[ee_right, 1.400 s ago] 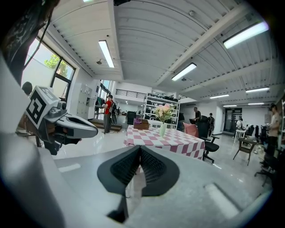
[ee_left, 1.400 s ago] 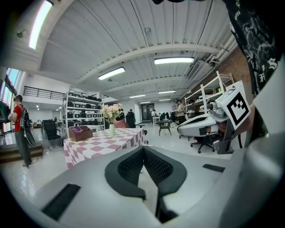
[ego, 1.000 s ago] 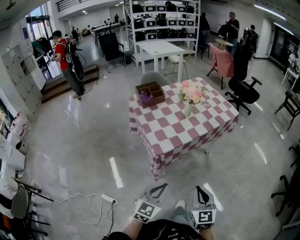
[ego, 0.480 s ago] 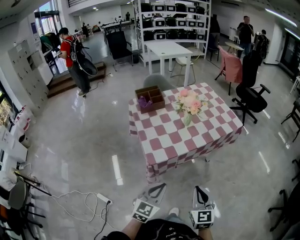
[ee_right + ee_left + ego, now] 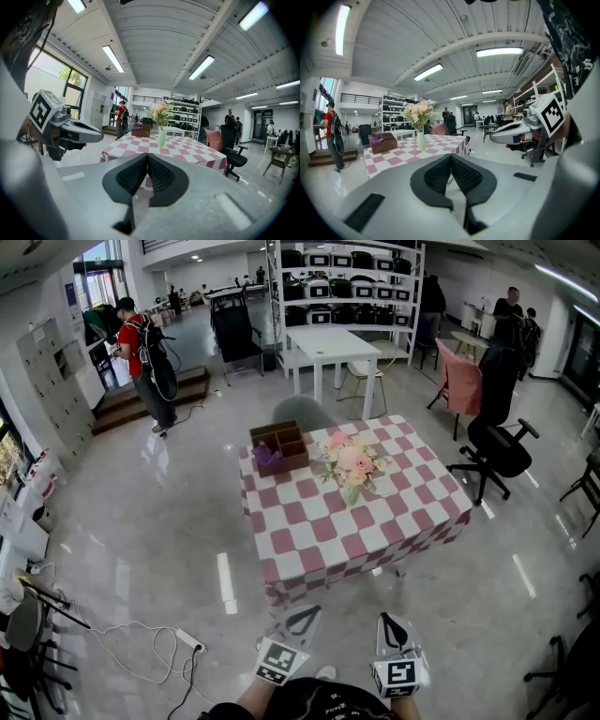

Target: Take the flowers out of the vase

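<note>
A bunch of pink and cream flowers (image 5: 348, 458) stands in a pale glass vase (image 5: 351, 493) in the middle of a table with a pink and white checked cloth (image 5: 309, 531). The flowers (image 5: 418, 111) and vase (image 5: 421, 140) also show in the left gripper view, and the flowers (image 5: 159, 112) and vase (image 5: 161, 138) in the right gripper view. My left gripper (image 5: 305, 620) and right gripper (image 5: 392, 629) are held low in front of me, well short of the table. Both are shut with nothing between the jaws.
A brown wooden box (image 5: 278, 446) with something purple inside sits at the table's far left. A black office chair (image 5: 495, 442) stands to the right, a person in red (image 5: 141, 362) at the far left. A power strip with cables (image 5: 187, 641) lies on the floor.
I have moved toward the table with both grippers; the table now sits nearer and more to the left in the head view. Both grippers stay shut.
</note>
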Motion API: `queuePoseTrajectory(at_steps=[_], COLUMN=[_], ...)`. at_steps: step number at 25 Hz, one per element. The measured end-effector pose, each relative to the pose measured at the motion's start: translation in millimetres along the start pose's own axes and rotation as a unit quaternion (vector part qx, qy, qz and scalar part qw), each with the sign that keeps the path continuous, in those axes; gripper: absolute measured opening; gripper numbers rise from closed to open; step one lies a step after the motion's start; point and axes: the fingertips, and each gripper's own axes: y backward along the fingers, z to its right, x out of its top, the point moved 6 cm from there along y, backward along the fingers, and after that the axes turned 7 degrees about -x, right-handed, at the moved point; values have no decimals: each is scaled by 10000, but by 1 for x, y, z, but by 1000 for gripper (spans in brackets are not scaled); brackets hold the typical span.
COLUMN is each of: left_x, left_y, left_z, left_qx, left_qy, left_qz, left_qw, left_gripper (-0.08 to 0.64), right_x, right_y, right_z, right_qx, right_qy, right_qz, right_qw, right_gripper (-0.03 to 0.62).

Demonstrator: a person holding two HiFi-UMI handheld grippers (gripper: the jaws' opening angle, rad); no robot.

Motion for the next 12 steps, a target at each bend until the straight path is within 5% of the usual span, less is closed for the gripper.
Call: queuePoseTrajectory(at_steps=[12], left_x=[10], left_y=[-42], left_z=[0], left_qx=[115], left_qy=[31], left_qz=[12], left_qw=[9999], left_gripper=[11], right_x=[-3], right_y=[-21], right_z=[40], right_qx=[59], right_qy=[-15], right_qz=[5], right_qw=[10000], right_gripper=[5])
